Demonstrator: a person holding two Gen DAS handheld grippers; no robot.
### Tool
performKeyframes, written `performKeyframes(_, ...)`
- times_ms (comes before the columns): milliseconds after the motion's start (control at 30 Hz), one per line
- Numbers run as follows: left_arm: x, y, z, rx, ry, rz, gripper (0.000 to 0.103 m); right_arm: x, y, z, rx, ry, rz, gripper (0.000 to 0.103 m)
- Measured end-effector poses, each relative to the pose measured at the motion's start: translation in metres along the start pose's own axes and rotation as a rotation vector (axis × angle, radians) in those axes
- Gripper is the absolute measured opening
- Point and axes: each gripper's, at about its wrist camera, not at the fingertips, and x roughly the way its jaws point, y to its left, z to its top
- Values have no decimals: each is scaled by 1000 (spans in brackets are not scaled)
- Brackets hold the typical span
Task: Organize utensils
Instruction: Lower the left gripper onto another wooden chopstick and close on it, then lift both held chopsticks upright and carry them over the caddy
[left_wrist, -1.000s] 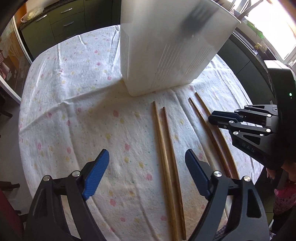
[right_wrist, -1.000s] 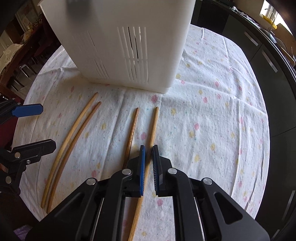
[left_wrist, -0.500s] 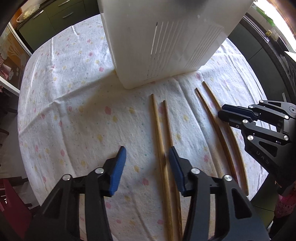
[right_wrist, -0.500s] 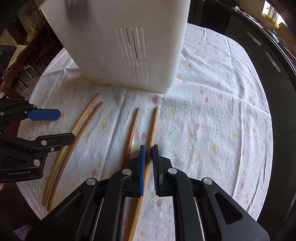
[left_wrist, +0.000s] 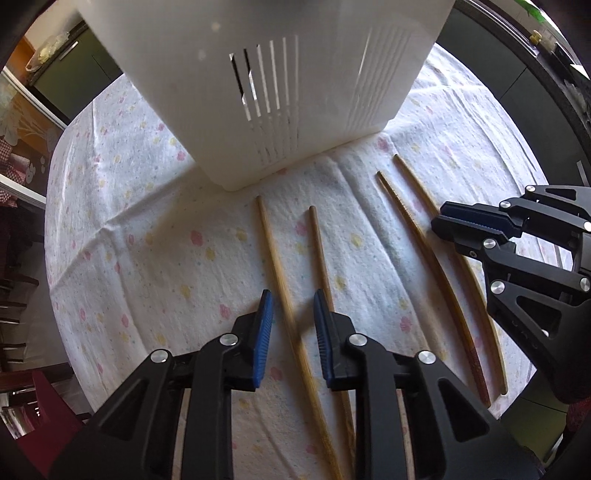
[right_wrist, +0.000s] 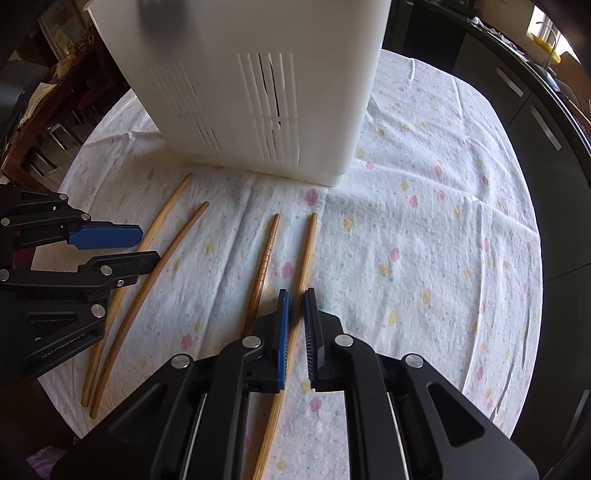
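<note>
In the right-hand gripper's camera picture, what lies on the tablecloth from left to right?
Left gripper → two smooth chopsticks → ridged chopstick → smooth chopstick between the right gripper fingers → bare flowered tablecloth.

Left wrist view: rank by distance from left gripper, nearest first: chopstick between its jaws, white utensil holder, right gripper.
From the left gripper:
1. Chopstick, lying between its open jaws.
2. Right gripper, off to the right, over the other chopstick pair.
3. White utensil holder, standing ahead at the top.

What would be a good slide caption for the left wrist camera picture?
Left gripper straddles one of four wooden chopsticks on a floral tablecloth, before a white slotted utensil holder.
</note>
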Motion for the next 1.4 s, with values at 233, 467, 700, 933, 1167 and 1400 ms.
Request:
performKeyframes(233, 1, 8, -1, -20, 30, -64, 6, 1, 3, 3, -4, 14, 2, 8)
performKeyframes(467, -34, 29, -23, -23, -109, -94, 6, -12, -26, -7, 119, -36, 137, 6)
performKeyframes(700, -107, 29, -51, 24, -337, -88, 6, -82, -38, -28, 145, -222, 178, 6)
performKeyframes(933, -154, 27, -66, 46, -468, -79, 6, -146, -30, -43, 107, -376, 158, 6)
performKeyframes(1167, -172, 21, -72, 58, -506, -77, 6, -180, -16, -54, 67, -454, 118, 6)
performKeyframes(1400, -192, 21, -73, 61, -551, -74, 6, -203, -8, -60, 51, -504, 87, 6)
